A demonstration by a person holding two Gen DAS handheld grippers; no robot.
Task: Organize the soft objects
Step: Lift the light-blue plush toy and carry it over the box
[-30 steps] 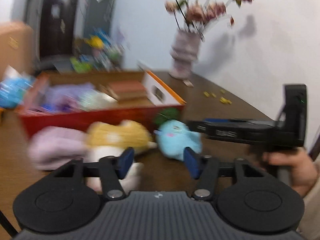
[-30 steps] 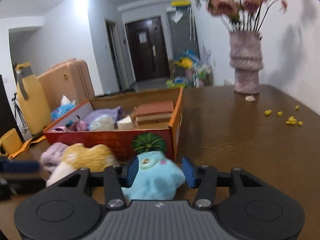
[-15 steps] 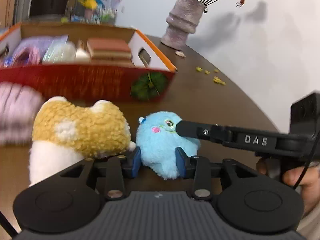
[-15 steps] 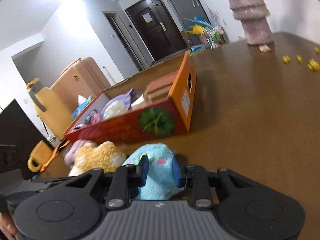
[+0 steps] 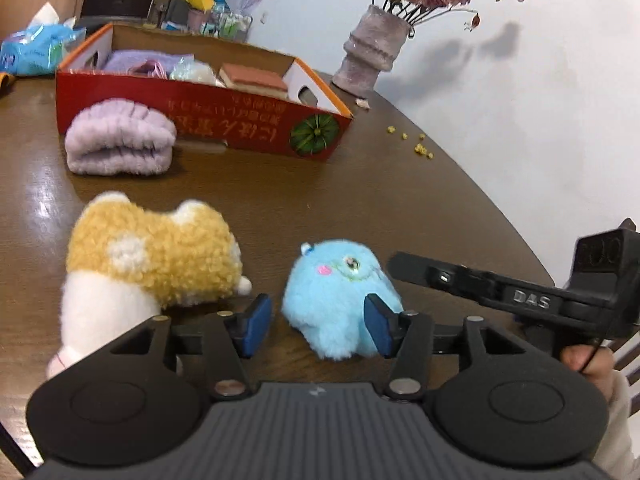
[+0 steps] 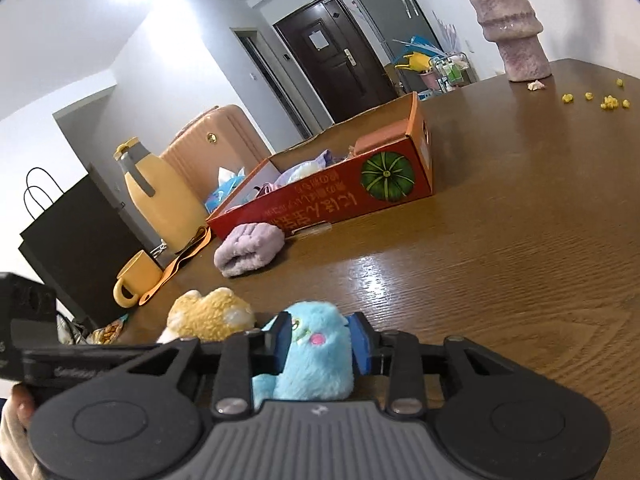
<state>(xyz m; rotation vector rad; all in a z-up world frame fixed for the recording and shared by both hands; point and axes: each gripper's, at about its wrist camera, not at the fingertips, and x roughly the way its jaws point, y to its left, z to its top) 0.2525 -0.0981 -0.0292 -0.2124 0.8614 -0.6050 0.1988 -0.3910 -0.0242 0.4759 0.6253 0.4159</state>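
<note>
Pads of the right hand-held gripper [image 6: 320, 342] press both flanks of the blue plush toy [image 5: 336, 292], grasping it although its jaws have just been opening. The left hand-held gripper [image 5: 316, 330] is released, its jaws also having just been opening: the toy sits between them, one pad brushing the fur and the other clear of it. The toy rests on the glossy wood-grain tabletop [image 5: 360, 192]. It is round and fluffy, with a pink cheek and a stitched eye. Just beside it lies a curly yellow-and-white plush [image 5: 160, 260]. Farther off, a folded lilac fleece [image 5: 120, 140] lies against a red cardboard box [image 5: 240, 128] printed with a green pumpkin and upside-down script I cannot read. The right hand-held gripper's black arm reads "DAS".
</note>
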